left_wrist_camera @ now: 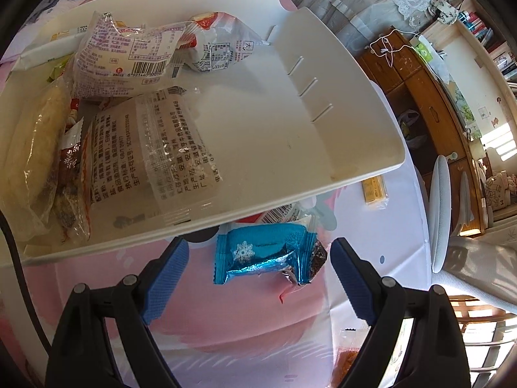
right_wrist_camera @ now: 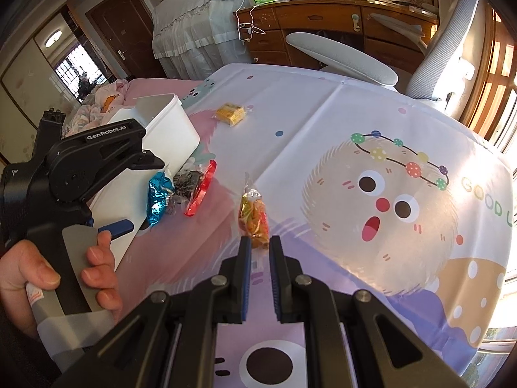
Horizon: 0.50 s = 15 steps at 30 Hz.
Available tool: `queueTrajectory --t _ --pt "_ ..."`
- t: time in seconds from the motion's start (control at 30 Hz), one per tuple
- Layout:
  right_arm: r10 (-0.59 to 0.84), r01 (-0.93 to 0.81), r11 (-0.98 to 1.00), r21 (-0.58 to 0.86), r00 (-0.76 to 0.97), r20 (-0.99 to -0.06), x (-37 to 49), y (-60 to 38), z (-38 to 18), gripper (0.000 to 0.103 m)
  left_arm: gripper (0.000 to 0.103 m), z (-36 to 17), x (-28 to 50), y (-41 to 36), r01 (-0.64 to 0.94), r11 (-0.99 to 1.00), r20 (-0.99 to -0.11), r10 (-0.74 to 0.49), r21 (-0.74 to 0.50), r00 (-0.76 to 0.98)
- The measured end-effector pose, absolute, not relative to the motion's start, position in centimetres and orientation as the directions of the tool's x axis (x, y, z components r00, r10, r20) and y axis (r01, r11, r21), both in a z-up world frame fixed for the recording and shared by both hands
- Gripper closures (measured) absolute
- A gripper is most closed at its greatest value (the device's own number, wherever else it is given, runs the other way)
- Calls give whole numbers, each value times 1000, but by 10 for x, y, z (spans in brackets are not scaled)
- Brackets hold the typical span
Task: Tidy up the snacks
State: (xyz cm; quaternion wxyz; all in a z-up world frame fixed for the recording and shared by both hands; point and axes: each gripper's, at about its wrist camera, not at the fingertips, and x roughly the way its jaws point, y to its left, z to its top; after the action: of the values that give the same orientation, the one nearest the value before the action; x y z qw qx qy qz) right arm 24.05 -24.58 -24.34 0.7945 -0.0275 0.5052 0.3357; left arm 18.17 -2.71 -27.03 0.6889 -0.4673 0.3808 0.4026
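A white bin (left_wrist_camera: 323,74) holds several snack packets (left_wrist_camera: 135,148); it also shows in the right wrist view (right_wrist_camera: 171,129). My left gripper (left_wrist_camera: 258,274) is open, its jaws either side of a blue foil snack (left_wrist_camera: 258,255) lying on the tablecloth just in front of the bin; the same snack shows in the right wrist view (right_wrist_camera: 158,200). My right gripper (right_wrist_camera: 258,249) is nearly shut on the end of an orange-yellow snack bag (right_wrist_camera: 253,216) on the cloth. A red-edged packet (right_wrist_camera: 200,190) and a yellow snack (right_wrist_camera: 230,113) lie loose.
The cartoon-print tablecloth (right_wrist_camera: 371,194) covers the table. A grey office chair (right_wrist_camera: 342,55) and a wooden dresser (right_wrist_camera: 323,22) stand beyond the far edge. A yellow snack (left_wrist_camera: 374,190) lies right of the bin. Bedding lies behind the bin.
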Motion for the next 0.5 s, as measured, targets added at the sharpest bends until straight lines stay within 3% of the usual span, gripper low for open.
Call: queueTrajectory --t 0.07,0.23,0.3,0.4,0.5 --pt "506 -557 775 298 264 -821 241 -248 -243 92 18 -273 185 -25 -917 232 -906 201 -325 372" --pt "503 -550 780 298 270 -821 242 -252 -243 92 40 -281 191 -21 -930 232 -923 197 -285 331" --pt "503 -547 782 298 271 -821 242 -253 -242 92 44 -283 192 -20 -933 225 -925 195 -282 327" --pt "501 -545 784 297 273 -821 242 -255 -241 92 60 -285 193 -18 -932 237 -927 194 -273 321" --pt "500 -542 787 295 279 -820 241 -257 -239 92 66 -286 191 -14 -928 247 -925 188 -280 330"
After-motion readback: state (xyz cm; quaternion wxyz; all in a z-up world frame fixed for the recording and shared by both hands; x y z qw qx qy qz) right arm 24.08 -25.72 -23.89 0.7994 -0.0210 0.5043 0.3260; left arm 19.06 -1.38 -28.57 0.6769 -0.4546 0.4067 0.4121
